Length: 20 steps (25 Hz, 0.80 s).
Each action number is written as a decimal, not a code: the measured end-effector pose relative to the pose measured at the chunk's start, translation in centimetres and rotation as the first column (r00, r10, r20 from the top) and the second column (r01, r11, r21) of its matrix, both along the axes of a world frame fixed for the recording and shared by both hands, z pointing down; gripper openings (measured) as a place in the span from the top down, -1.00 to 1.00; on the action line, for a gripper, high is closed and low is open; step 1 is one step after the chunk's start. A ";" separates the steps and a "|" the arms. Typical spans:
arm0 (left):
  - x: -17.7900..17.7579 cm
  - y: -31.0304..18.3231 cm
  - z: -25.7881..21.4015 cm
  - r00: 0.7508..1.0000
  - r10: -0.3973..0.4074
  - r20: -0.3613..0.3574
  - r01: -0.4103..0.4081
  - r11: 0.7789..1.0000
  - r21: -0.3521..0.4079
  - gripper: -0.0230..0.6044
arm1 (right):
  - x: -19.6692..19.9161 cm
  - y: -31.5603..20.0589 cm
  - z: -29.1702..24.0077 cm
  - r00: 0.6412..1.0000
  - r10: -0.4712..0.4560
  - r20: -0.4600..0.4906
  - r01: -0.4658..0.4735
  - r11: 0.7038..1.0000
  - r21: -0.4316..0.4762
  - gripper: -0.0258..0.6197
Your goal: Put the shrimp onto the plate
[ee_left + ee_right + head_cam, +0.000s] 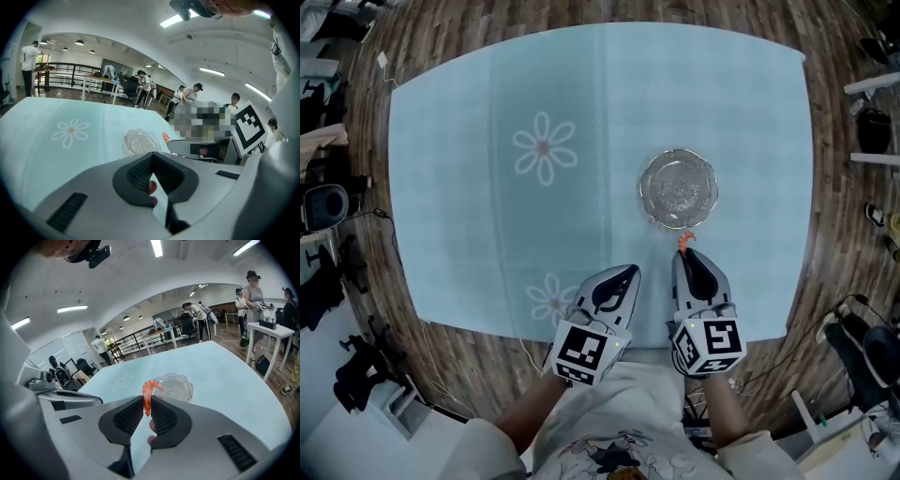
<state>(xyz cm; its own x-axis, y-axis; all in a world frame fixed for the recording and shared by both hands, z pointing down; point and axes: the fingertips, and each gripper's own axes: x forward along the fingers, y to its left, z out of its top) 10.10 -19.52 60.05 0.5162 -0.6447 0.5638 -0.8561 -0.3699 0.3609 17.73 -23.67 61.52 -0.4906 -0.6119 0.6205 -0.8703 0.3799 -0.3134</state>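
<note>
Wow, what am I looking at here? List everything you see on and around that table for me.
tablecloth: one, pale blue, covers the table
flower prints: two, white, on the cloth's left half
plate: one, clear glass, empty, right of the middle
shrimp: one, orange, pinched upright in the right gripper, just short of the plate
floor: brown wood planks, all around the table
people: several, standing by desks in the background
left gripper: one, grey, jaws together on nothing, at the near edge
right gripper: one, grey, jaws closed on the shrimp, beside the left gripper
</note>
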 end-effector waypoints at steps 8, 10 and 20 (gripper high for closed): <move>1.2 -1.1 2.7 1.000 0.022 0.016 -0.021 0.999 -0.038 0.90 | 0.6 -1.0 2.9 1.000 0.012 0.000 -0.012 0.999 -0.053 0.72; 1.3 -1.3 3.2 1.000 0.017 0.018 -0.016 0.999 -0.047 0.90 | 0.6 -1.3 3.5 1.000 0.011 -0.007 -0.011 0.998 -0.058 0.72; 1.5 -1.7 5.1 1.000 0.008 0.019 -0.007 0.997 -0.078 0.90 | 0.6 -1.9 7.2 0.999 0.015 -0.040 -0.021 0.988 -0.153 0.72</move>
<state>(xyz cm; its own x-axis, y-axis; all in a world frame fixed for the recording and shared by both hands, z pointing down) 11.63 -21.22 65.18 0.5095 -0.5948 0.6218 -0.8604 -0.3480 0.3722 18.35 -25.52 68.68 -0.4540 -0.5164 0.7261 -0.8892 0.3145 -0.3323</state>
